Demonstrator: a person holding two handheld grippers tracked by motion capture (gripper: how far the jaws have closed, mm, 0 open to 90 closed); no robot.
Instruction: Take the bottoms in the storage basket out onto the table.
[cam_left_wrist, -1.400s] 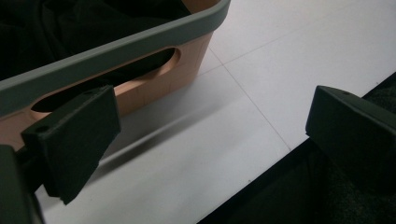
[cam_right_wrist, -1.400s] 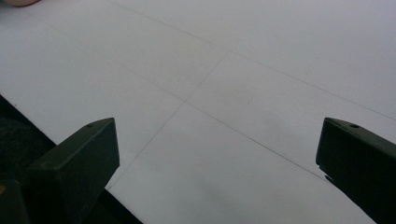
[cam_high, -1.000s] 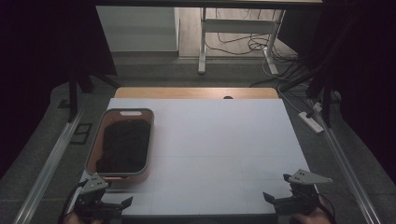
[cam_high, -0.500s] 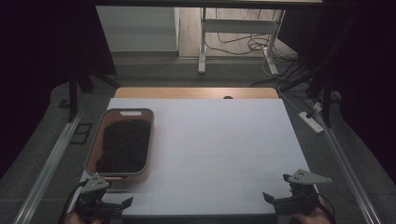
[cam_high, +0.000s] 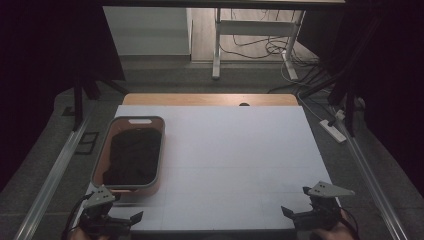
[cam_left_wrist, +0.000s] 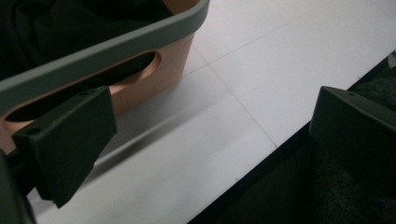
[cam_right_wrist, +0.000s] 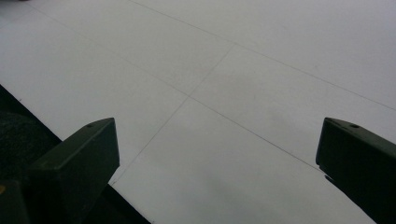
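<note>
White board covers the table, with a strip of bare wood left showing at its far edge. A tan basket with a grey rim stands on the left part of the board, its long side running away from the person; dark cloth lies inside it and covers the bottom. In the high view the left gripper is held at the near left corner of the board, just short of the basket's near end and apart from it. Its jaws stand wide apart and hold nothing. In the left gripper view the basket appears close ahead, a handle slot cut in its near wall, and the dark cloth shows above the rim; one jaw overlaps the basket wall in the picture, but whether it touches cannot be told. The right gripper is held at the near right corner, well apart from the basket. Its jaws are likewise spread wide with nothing between them. The right gripper view shows the board crossed by thin seams.
</note>
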